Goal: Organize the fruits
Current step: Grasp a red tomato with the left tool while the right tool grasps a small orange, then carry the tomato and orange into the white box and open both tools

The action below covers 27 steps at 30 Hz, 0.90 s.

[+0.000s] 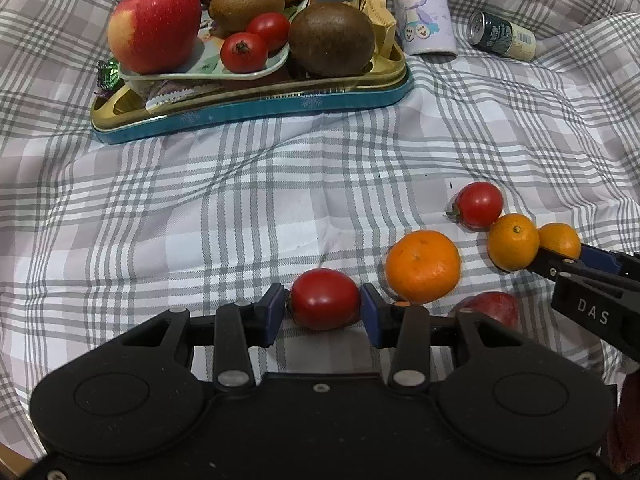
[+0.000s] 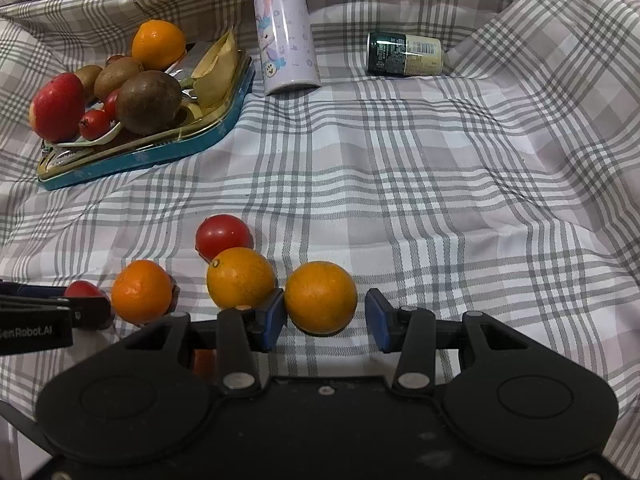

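A red tomato (image 1: 324,304) lies on the checked cloth between the blue pads of my left gripper (image 1: 323,312). The pads stand close on both sides and the gripper is open. In the right wrist view a small orange (image 2: 320,298) sits between the pads of my right gripper (image 2: 326,316). Its left pad touches the orange, the right pad stands clear, so this gripper is open too. Beside them lie a mandarin (image 1: 423,266), another orange (image 2: 240,278) and a second tomato (image 2: 222,236). A red fruit (image 1: 490,306) is half hidden behind my left gripper.
At the back left a blue tin tray (image 1: 256,108) holds a red apple (image 1: 154,26), kiwis, small tomatoes, an orange and wrappers. A lilac bottle (image 1: 422,4) stands right of it, and a dark can (image 1: 502,36) lies on its side. The cloth rises in folds at the edges.
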Tool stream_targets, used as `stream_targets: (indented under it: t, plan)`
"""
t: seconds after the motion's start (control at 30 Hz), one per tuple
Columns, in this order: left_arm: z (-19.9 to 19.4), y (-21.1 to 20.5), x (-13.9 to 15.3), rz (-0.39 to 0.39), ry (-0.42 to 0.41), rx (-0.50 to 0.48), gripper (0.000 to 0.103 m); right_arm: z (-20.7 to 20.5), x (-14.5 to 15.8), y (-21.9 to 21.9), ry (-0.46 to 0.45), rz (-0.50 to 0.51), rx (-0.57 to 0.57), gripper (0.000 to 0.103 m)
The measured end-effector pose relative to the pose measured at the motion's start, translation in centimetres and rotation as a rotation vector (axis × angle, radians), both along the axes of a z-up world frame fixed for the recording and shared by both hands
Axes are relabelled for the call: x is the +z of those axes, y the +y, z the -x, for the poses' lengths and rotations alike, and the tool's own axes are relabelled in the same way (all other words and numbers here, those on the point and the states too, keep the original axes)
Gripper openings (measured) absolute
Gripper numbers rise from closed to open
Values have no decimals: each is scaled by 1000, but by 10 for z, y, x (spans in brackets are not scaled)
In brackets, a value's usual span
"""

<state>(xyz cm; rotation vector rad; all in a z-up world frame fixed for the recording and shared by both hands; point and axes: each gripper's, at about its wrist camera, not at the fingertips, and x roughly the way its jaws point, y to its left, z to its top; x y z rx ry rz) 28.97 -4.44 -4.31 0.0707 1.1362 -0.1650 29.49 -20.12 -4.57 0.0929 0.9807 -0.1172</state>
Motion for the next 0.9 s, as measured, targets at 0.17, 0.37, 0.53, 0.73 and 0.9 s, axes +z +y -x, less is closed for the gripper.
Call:
stream_targets:
  t: [0.17, 0.37, 0.53, 0.73, 0.9]
  plan:
    - [2, 0, -1, 1, -18, 5, 47, 3, 1, 4, -9, 20, 19, 40]
    - [11, 6, 15, 10, -60, 26, 46, 13, 17, 1, -39, 24, -5, 40]
    - [28, 13, 39, 17, -104, 40, 46, 30, 41, 0, -75, 20, -8, 40]
    - [61, 21, 62, 4, -136, 44, 47, 66, 66, 9, -105, -8, 20, 40]
    - [92, 30, 67, -11, -133, 65, 46, 103, 75, 26, -104, -44, 58, 40]
